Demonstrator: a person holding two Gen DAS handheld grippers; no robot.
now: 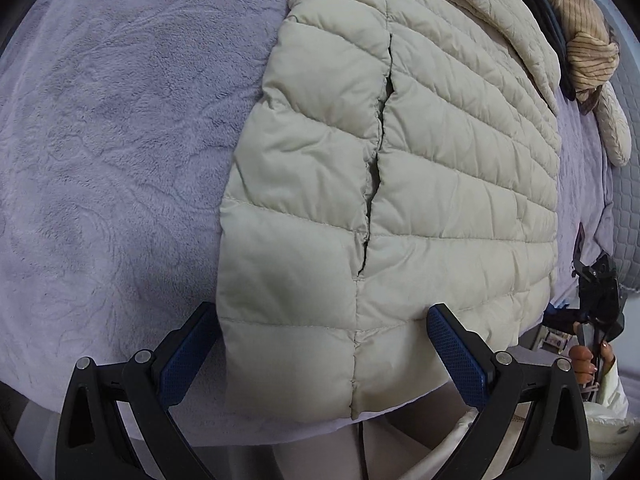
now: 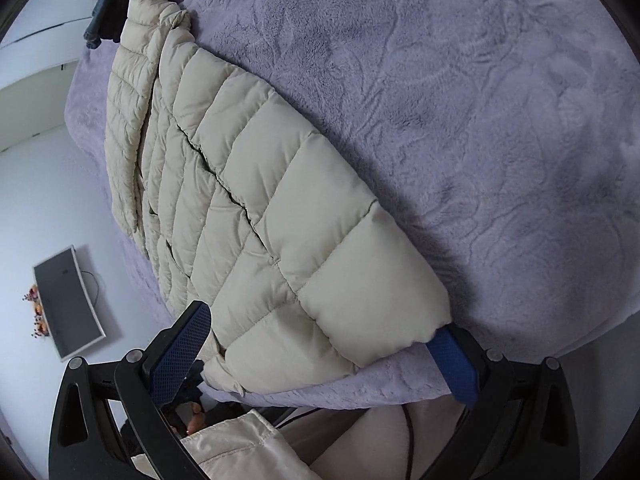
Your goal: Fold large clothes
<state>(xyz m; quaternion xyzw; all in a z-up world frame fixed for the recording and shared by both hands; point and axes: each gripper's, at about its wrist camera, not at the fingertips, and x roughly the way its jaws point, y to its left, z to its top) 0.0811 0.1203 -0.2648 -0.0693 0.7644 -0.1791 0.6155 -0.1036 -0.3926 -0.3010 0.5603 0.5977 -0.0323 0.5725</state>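
Note:
A cream quilted puffer jacket [image 1: 420,168] lies flat on a lilac plush blanket [image 1: 120,160], its zip line running away from me and its hem at the bed's near edge. My left gripper [image 1: 324,344] is open, its blue-padded fingers straddling the hem's left part. In the right wrist view the jacket [image 2: 280,240] stretches away to the upper left. My right gripper [image 2: 324,352] is open around the hem's near corner; the right finger's pad [image 2: 456,364] lies partly under the fabric. The right gripper also shows in the left wrist view [image 1: 600,304], held by a hand.
A tan striped garment [image 1: 584,40] and a grey quilted cover [image 1: 628,200] lie at the bed's far right. A wall television [image 2: 68,300] hangs beyond the bed. The blanket [image 2: 480,120] spreads wide beside the jacket. The person's legs are below the bed edge.

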